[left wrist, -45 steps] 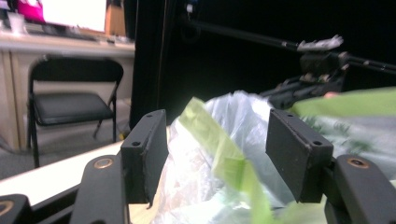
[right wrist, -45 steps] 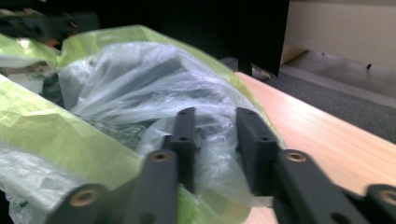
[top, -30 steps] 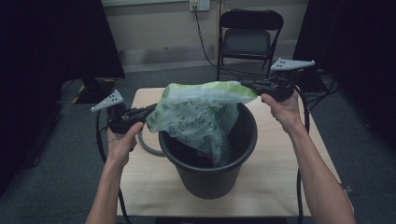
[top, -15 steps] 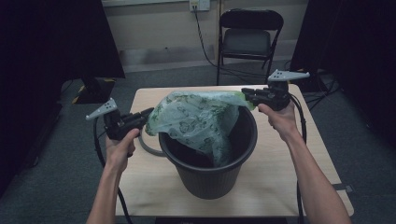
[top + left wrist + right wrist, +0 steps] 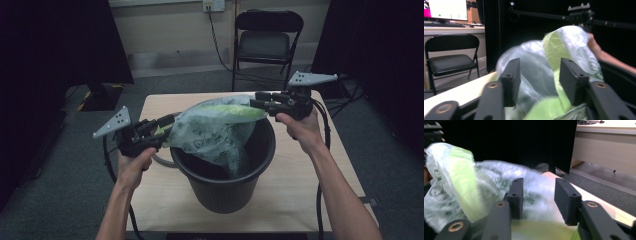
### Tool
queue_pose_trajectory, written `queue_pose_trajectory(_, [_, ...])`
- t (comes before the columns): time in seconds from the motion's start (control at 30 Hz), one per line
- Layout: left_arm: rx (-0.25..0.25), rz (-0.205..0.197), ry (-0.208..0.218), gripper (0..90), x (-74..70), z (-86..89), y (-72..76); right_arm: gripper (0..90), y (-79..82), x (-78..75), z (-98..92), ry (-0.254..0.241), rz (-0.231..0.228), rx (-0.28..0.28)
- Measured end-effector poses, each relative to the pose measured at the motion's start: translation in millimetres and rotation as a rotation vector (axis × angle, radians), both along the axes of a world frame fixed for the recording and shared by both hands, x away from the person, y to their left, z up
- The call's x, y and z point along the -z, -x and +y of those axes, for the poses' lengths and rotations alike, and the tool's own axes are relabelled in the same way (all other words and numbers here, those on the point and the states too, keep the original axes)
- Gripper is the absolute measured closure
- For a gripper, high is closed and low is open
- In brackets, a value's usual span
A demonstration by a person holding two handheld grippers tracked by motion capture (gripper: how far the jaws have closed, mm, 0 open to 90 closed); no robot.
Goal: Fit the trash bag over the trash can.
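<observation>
— What has changed since a second ago?
— The bag (image 5: 215, 132) has sunk lower over the bucket (image 5: 225, 185). Both grippers' jaws have just been opening: the left gripper (image 5: 167, 122) and right gripper (image 5: 257, 102) now stand half apart, plastic loose between them.
— And how does the bag lie?
— Stretched across the bucket's rim from left gripper to right, its tail hanging inside.
</observation>
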State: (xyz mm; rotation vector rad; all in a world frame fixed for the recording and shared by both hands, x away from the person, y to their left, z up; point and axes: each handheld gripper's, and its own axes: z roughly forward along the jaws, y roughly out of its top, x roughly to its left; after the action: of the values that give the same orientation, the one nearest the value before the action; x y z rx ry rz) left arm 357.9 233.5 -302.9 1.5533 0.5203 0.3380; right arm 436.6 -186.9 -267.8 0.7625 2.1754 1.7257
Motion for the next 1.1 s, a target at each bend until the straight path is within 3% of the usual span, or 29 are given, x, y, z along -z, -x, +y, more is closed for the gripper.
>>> queue_pose_trajectory(0.1, [-0.016,-0.039,0.033,46.0,9.4,0.3,14.3,53.0,14.0,7.1,-6.0,-0.001,-0.013,0.014])
queue_pose_trajectory(0.2, [-0.013,-0.034,0.03,43.8,8.7,2.9,17.8,50.2,22.5,16.7,-11.0,0.02,-0.002,0.035])
queue_pose_trajectory(0.23, [-0.02,-0.031,0.024,41.6,8.3,3.5,18.1,46.7,21.7,21.9,-14.4,-0.004,0.026,0.039])
queue_pose_trajectory(0.33, [-0.031,-0.023,0.008,38.2,6.1,4.3,16.9,46.6,19.9,23.7,-15.4,-0.027,0.041,0.029])
queue_pose_trajectory(0.53, [-0.035,-0.023,0.075,42.6,-6.9,19.6,-4.7,44.4,15.4,20.0,-13.1,-0.039,0.044,0.023])
queue_pose_trajectory(0.6, [-0.026,-0.005,0.125,47.0,-10.4,26.8,-15.7,45.2,13.6,15.6,-17.3,-0.07,0.043,0.04])
queue_pose_trajectory(0.63, [-0.049,0.008,0.141,48.5,-11.8,28.8,-20.6,48.8,12.5,13.4,-19.8,-0.081,0.044,0.039])
queue_pose_trajectory(0.67, [-0.076,0.015,0.134,50.4,-12.5,30.1,-26.6,54.3,11.4,11.7,-22.3,-0.086,0.041,0.03])
queue_pose_trajectory(0.73, [-0.077,0.045,0.156,53.2,-10.7,27.8,-38.8,54.2,10.3,9.7,-24.2,-0.085,0.048,0.024])
queue_pose_trajectory(0.9, [-0.019,0.077,0.065,52.6,-7.4,7.0,-55.4,52.0,10.7,9.3,-19.9,-0.069,0.048,0.04])
queue_pose_trajectory(1.0, [-0.004,0.112,0.018,51.1,-3.9,3.8,-61.6,51.1,9.1,9.8,-18.3,-0.066,0.05,0.042])
queue_pose_trajectory(1.1, [0.004,0.129,0.005,54.7,-1.4,4.9,-63.4,50.8,7.9,10.8,-16.7,-0.066,0.053,0.038])
